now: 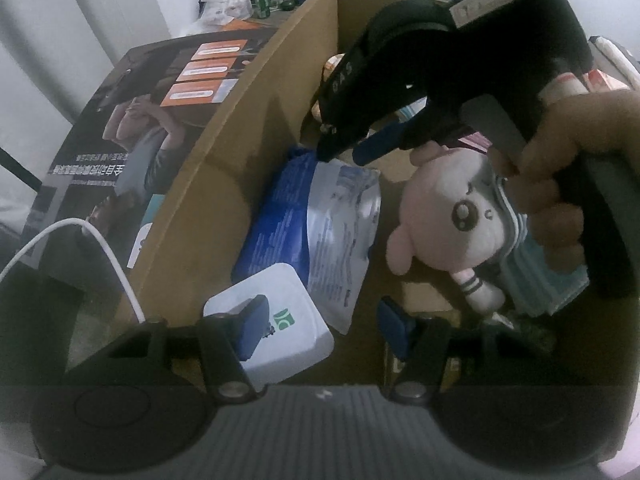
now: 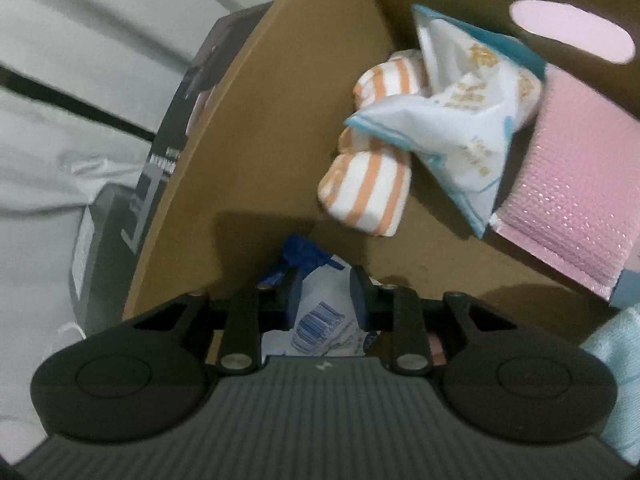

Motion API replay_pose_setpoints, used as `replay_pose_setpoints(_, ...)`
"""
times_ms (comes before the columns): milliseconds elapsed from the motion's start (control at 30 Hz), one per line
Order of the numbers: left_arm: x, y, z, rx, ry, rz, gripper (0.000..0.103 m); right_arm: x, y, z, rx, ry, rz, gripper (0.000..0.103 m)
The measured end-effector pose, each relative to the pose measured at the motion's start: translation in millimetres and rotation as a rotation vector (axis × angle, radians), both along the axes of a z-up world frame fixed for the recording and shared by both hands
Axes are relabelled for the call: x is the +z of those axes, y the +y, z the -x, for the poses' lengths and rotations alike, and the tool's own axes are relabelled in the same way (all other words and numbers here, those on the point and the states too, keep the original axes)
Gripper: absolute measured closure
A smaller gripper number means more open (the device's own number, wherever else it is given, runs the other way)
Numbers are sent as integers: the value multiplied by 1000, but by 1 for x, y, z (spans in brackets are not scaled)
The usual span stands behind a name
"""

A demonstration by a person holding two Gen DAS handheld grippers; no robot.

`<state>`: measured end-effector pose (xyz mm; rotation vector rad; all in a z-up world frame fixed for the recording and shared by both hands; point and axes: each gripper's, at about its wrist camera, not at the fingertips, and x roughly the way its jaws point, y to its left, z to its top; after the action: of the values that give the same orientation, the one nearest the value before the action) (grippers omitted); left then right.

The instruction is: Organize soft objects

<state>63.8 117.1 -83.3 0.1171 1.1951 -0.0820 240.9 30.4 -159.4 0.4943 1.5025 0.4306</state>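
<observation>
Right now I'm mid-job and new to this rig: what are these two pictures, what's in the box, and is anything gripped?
There is no robot arm. A person holds a two-finger gripper in each hand, with a camera on each looking along its fingers. The left wrist view shows the left gripper open over a cardboard box, empty, above a white pack. Nearby lie a blue-and-white bag and a pink plush toy. The right gripper reaches in from above, held by a hand. Its own view shows its jaws pinching that bag. Beyond lie a striped cloth, a white packet and a pink bubble mailer.
</observation>
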Motion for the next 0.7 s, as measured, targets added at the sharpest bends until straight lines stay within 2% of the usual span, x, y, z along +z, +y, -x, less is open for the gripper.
replay_pose_setpoints(167, 4, -1, -2, -5, -13, -5, 41, 4, -8, -7, 22, 0, -18, 76)
replay_pose_setpoints(233, 9, -1, -1, -12, -35, 7, 39, 19, -30, -14, -34, -53, -18, 76)
replay_pose_setpoints(333, 14, -6, -1, -36, -46, 48, 39, 39, -65, -17, -98, -78, 61, 71)
replay_pose_setpoints(433, 15, -16, -2, -75, -37, 103, 39, 39, -83, -15, -79, -35, 124, 58)
replay_pose_setpoints(500, 14, -23, -2, -96, -15, 150, 39, 31, -82, -10, -30, 2, 144, 53)
replay_pose_setpoints(533, 12, -27, -2, -105, -3, 167, 39, 29, -80, -8, 0, 15, 139, 46)
replay_pose_setpoints(667, 3, -47, -4, -144, 18, 159, 40, 26, -61, -5, 120, 12, 136, 28)
replay_pose_setpoints(700, 1, -53, -3, -149, 23, 161, 41, 24, -58, -5, 144, 15, 130, 26)
